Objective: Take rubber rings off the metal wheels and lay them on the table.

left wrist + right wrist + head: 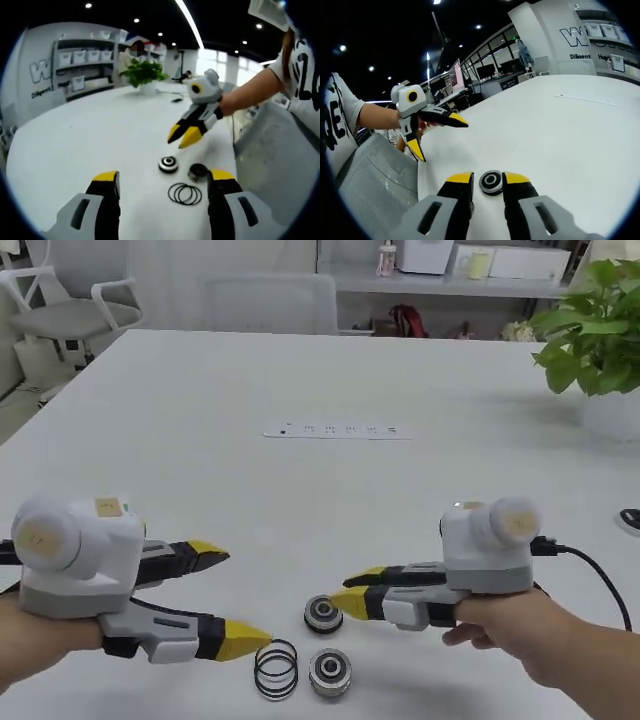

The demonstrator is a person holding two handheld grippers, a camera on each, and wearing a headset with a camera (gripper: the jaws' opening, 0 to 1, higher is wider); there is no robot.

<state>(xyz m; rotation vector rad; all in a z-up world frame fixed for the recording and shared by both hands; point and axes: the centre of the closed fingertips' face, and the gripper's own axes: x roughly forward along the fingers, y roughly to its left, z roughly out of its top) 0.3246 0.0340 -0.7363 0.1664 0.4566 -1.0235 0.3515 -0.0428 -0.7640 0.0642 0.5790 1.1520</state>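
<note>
Two small metal wheels lie on the white table [330,490], one [323,613] farther from me and one [329,672] nearer. A small pile of loose black rubber rings [276,668] rests just left of the nearer wheel. My left gripper [232,596] is at the left with its jaws wide apart and nothing in them; its own view has the rings [185,193] and both wheels [168,164] [198,172] ahead. My right gripper [348,592] has its jaws a little apart, with the farther wheel [491,181] right in front of the tips.
A white power strip [338,430] lies flat mid-table. A potted plant [595,330] stands at the far right and a black cable [600,585] trails from the right gripper. Chairs [70,310] and shelves stand beyond the far edge.
</note>
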